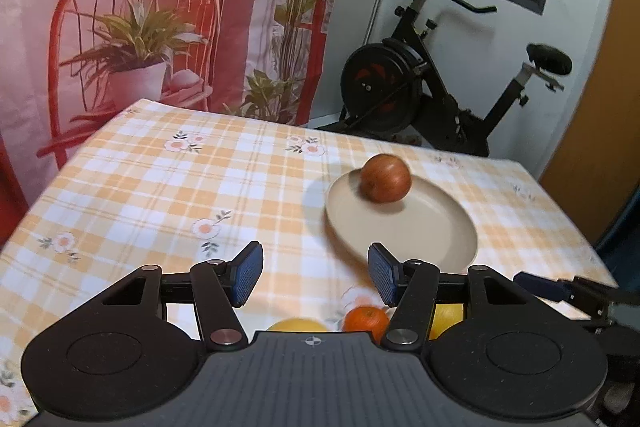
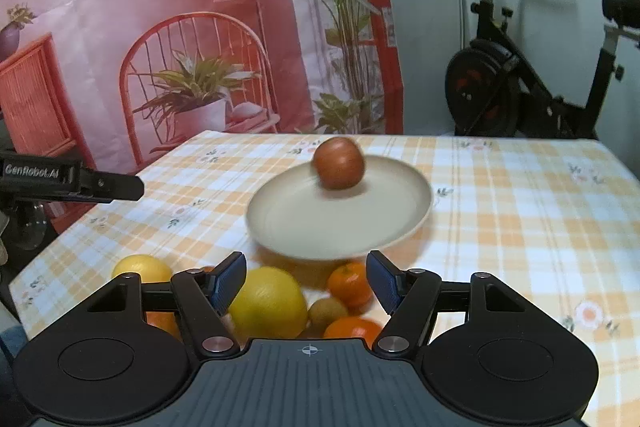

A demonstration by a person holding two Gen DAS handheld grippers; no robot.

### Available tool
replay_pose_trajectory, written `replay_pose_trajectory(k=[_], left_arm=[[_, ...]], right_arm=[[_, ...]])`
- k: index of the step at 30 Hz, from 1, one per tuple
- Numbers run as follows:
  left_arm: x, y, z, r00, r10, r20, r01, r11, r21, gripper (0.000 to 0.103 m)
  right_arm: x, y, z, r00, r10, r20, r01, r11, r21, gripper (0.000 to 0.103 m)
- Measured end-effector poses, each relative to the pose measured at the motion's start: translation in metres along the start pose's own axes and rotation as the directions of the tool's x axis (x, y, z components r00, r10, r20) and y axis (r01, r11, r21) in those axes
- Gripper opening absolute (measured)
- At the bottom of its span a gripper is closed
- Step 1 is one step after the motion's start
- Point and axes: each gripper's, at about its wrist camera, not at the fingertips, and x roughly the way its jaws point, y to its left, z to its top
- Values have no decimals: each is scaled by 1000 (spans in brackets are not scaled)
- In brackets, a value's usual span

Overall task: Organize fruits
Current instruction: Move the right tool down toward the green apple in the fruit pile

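Both grippers stand spread with nothing between the pads: the left gripper (image 1: 315, 274) above bare cloth, the right gripper (image 2: 306, 281) above a cluster of fruit. That cluster holds a big yellow citrus (image 2: 267, 303), a kiwi (image 2: 326, 311) and oranges (image 2: 351, 285). Beyond, a reddish-brown apple (image 2: 339, 163), blurred, sits on the beige plate (image 2: 304, 227).

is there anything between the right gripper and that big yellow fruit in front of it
Nothing visible. The right gripper has open, empty jaws, and the big yellow fruit lies just ahead on the tablecloth. A kiwi and oranges crowd its right side.
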Motion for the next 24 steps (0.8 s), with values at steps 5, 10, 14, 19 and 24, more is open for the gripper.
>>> replay_pose_trajectory(k=[5, 10, 14, 19, 24], left_arm=[[-13, 17, -9, 1000, 17, -11, -17, 999, -41, 61], [-22, 22, -22, 999, 42, -22, -44, 998, -50, 61], [-22, 20, -31, 998, 46, -40, -48, 998, -51, 61], [-24, 9, -37, 999, 32, -33, -32, 999, -1, 61], [-23, 6, -43, 999, 30, -44, -29, 1000, 10, 61]], right_arm=[[-3, 7, -5, 1000, 3, -10, -3, 1000, -1, 63], [-11, 11, -8, 1000, 13, -8, -13, 1000, -3, 63], [-18, 14, -11, 1000, 2, -8, -3, 1000, -12, 63], [-24, 15, -13, 1000, -21, -7, 21, 1000, -20, 63], [-29, 13, -16, 999, -49, -10, 49, 998, -30, 63]])
